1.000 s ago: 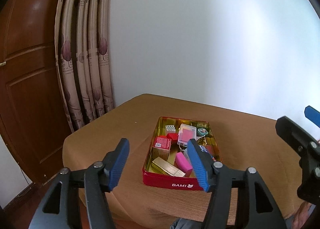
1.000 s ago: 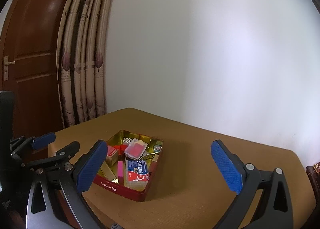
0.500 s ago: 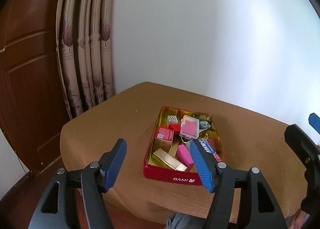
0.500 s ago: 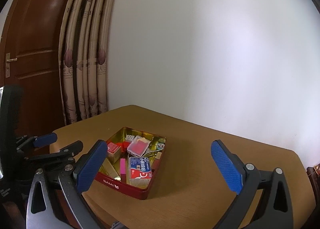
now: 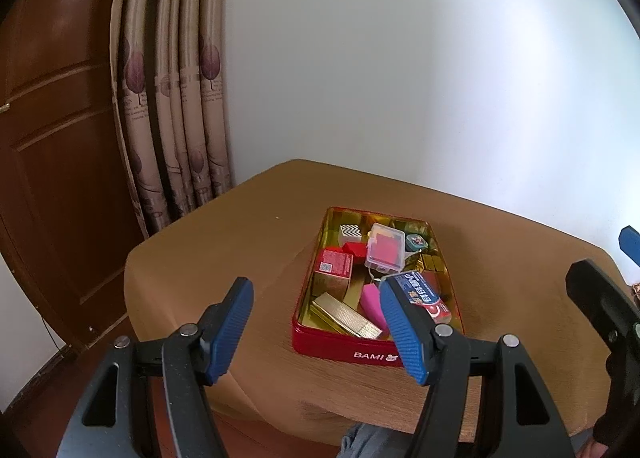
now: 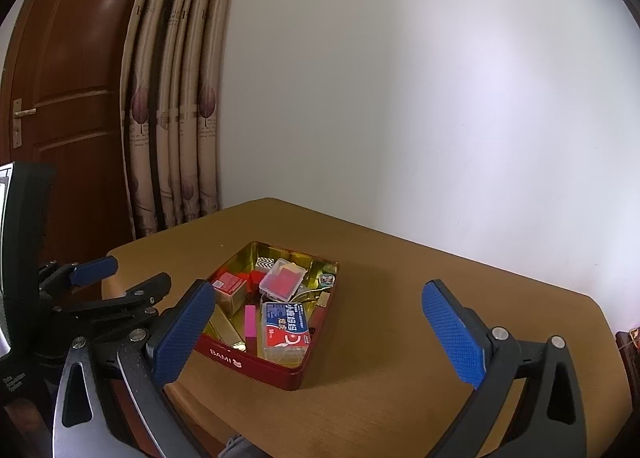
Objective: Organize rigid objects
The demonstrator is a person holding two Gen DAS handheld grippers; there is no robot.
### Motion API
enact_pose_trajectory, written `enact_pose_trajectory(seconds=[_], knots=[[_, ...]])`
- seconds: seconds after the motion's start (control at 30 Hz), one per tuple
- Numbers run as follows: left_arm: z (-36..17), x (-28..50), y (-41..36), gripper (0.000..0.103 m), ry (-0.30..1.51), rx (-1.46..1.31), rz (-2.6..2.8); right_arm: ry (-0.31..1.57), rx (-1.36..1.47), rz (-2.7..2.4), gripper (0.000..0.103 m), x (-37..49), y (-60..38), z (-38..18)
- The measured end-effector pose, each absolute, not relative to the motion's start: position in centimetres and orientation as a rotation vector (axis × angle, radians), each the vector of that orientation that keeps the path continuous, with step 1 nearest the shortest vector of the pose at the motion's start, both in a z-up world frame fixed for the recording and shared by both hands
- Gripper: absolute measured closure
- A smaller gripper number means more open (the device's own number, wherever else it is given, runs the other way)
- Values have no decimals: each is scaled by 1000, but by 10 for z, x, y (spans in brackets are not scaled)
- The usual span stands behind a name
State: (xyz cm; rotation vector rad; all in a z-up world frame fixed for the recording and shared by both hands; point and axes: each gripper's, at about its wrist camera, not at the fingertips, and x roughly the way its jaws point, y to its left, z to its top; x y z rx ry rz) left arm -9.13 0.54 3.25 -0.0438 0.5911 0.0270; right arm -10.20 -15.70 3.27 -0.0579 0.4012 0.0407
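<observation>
On the brown wood-grain worktop [image 5: 248, 254], toward its near edge, sits a red rectangular metal tin [image 5: 340, 350] with a gold interior and white "BAMI" lettering on the front wall. Lid off, tin packed with small rigid items.

Contents, from the left wrist view:
- clear plastic hinged case with a red insert [image 5: 386, 252], lying on top near the middle
- red square carton [image 5: 334, 263] at the left wall
- gold ribbed rectangular box [image 5: 346, 315] at the near-left corner
- pink elongated block [image 5: 374, 304] just right of the gold box
- blue-white-red printed flat pack [image 5: 428, 294] along the right wall, partly hidden behind the jaw pad
- black-and-white chevron box [image 5: 350, 231] at the far-left corner
- small teal round-cornered tin [image 5: 416, 241] at the far right

Left gripper [image 5: 316, 330]: blue-padded jaws wide apart, nothing between them, hovering at the worktop's near edge, short of the tin. Right pad overlaps the tin's near-right corner in view only, no contact visible.

Right gripper [image 6: 320, 332]: jaws spread wide, nothing held, above the worktop with the tin off its left pad. Not touching anything.

Left gripper also shows at the left of the right wrist view, well apart from the right one.

Background: white wall [image 6: 400, 98], beige leaf-print curtain [image 5: 172, 98], dark brown wooden door [image 5: 52, 138].
</observation>
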Motion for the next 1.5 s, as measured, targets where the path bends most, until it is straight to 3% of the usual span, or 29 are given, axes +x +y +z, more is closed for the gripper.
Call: enact_pose_trajectory(seconds=[1.0, 1.1, 1.17, 1.5], knots=[[25, -87, -7, 35, 627, 13, -4, 434, -45, 44, 0, -97, -158, 27], [22, -83, -7, 32, 654, 13, -15, 439, -47, 45, 0, -96, -158, 26], [19, -80, -8, 20, 673, 15, -17, 441, -46, 46, 0, -97, -157, 25], [16, -79, -2, 20, 635, 11, 23, 448, -49, 48, 0, -99, -154, 22]])
